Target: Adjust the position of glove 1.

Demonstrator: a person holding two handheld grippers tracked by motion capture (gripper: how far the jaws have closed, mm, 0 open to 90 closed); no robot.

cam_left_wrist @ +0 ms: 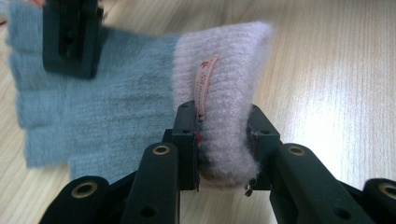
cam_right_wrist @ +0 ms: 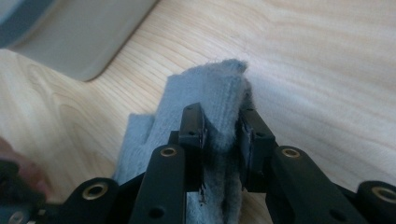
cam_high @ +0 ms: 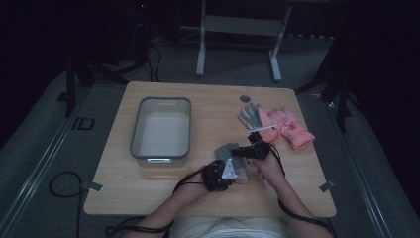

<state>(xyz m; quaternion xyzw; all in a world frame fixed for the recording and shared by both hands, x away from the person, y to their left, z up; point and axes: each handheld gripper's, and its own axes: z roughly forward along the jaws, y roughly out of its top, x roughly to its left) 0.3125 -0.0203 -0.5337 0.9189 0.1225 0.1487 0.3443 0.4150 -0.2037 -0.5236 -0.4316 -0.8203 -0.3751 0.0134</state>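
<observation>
A grey-blue knit glove (cam_left_wrist: 116,93) with a pale lilac cuff (cam_left_wrist: 224,79) hangs just above the wooden table (cam_high: 198,99), stretched between both grippers. My left gripper (cam_left_wrist: 222,135) is shut on the cuff, beside a small sewn label (cam_left_wrist: 205,79). My right gripper (cam_right_wrist: 222,135) is shut on a fingertip end of the same glove (cam_right_wrist: 210,93). In the high view the glove (cam_high: 226,149) is near the front middle of the table, with the left gripper (cam_high: 236,171) at its near side and the right gripper (cam_high: 243,151) at its right.
A grey plastic bin (cam_high: 161,129) stands left of centre, and its corner (cam_right_wrist: 70,37) lies close to the right gripper. At the back right lie a grey glove (cam_high: 250,116) and a pair of pink gloves (cam_high: 289,129). A round hole (cam_high: 245,98) is in the tabletop.
</observation>
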